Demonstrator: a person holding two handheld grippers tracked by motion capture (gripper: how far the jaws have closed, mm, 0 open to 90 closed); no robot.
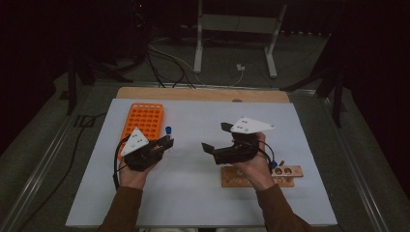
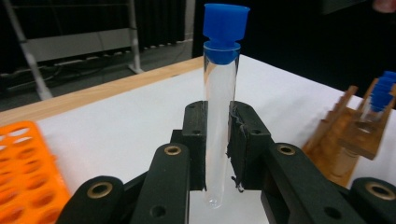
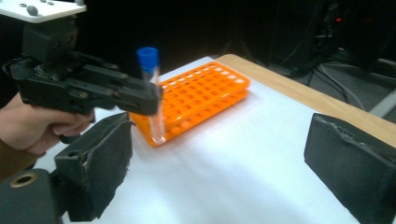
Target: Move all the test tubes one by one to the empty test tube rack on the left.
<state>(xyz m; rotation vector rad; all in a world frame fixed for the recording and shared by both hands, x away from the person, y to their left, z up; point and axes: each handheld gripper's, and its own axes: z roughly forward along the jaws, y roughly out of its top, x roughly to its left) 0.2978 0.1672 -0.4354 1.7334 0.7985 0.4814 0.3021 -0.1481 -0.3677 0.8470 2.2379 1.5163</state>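
A person's left gripper (image 2: 217,154) clamps an upright clear test tube (image 2: 219,116) with a blue cap (image 2: 225,29), the pads pressing its lower half. In the high view the tube is in the air just right of the orange rack (image 1: 143,121), which lies at the far left of the white table (image 1: 193,198). The right gripper (image 3: 219,158) is parted wide with nothing between its jaws, above the wooden rack (image 1: 290,173) at the near right, where another blue-capped tube (image 2: 380,95) stands.
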